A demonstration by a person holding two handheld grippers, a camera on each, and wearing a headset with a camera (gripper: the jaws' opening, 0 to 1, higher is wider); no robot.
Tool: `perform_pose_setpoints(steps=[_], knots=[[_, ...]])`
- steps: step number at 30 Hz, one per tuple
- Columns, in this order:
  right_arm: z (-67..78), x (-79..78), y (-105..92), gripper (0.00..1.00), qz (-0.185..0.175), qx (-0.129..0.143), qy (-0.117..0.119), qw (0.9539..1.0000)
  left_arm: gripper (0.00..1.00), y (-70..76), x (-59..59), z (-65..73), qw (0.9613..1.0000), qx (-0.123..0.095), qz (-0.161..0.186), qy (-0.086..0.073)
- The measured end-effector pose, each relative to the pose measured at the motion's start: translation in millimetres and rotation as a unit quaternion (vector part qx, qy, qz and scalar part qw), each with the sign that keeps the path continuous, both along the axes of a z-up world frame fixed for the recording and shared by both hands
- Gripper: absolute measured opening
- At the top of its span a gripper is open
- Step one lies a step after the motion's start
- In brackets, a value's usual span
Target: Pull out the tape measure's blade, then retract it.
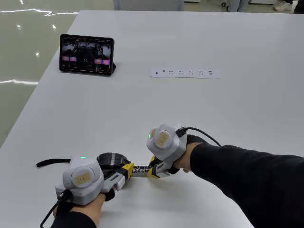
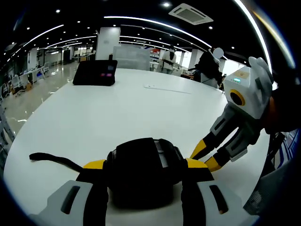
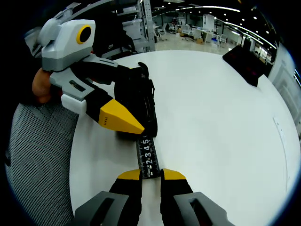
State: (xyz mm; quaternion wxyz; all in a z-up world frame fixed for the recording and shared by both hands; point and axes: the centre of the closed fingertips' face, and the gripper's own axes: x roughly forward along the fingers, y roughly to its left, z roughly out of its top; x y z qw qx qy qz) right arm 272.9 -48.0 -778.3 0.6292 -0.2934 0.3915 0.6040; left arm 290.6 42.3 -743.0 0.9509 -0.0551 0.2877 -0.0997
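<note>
The black tape measure (image 1: 113, 163) lies on the white table near the front edge, its wrist strap (image 1: 52, 162) trailing left. My left gripper (image 1: 121, 174) is shut on its case (image 2: 143, 169), yellow tips on either side. A short length of blade (image 3: 147, 155) with black numbers sticks out of the case (image 3: 141, 101). My right gripper (image 3: 151, 175) is shut on the blade's end, and it sits just right of the case (image 1: 153, 170). In the left gripper view, the right gripper (image 2: 210, 156) comes in from the right.
A tablet (image 1: 86, 54) stands propped at the back left of the table. A white power strip (image 1: 185, 73) lies at the back centre. The table's left edge (image 1: 28, 107) drops to a glossy floor. People stand far off across the room (image 2: 207, 66).
</note>
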Motion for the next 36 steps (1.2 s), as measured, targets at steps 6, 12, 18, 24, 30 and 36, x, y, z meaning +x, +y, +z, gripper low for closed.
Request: perform_pose_setpoints(steps=[6, 12, 18, 24, 30, 36], knots=[[0.2, -0.3, 4.9, 0.11, -0.006, 0.018, 0.000, 0.9998, 0.58, 0.5, 0.0, -0.1, 1.0000, -0.005, 0.003, 0.000], [0.5, -0.7, 7.8, 0.11, -0.006, 0.020, -0.001, 0.9998, 0.58, 0.5, -0.1, -0.1, 1.0000, -0.005, 0.002, 0.000], [0.4, -1.4, 10.5, 0.11, -0.008, 0.022, 0.002, 0.9997, 0.58, 0.7, -0.7, -0.2, 1.0000, -0.006, 0.000, 0.000], [0.0, -2.0, 11.4, 0.11, 0.011, 0.022, -0.007, 0.9997, 0.58, 1.0, -1.0, 0.1, 1.0000, -0.006, -0.001, 0.001], [0.2, -1.6, 16.1, 0.11, 0.008, 0.026, -0.005, 0.9996, 0.58, 0.9, -1.4, 0.3, 1.0000, -0.006, -0.001, 0.001], [0.3, -2.4, 18.6, 0.11, 0.017, 0.026, -0.011, 0.9995, 0.59, 0.7, -0.5, -0.1, 1.0000, -0.006, -0.002, 0.001]])
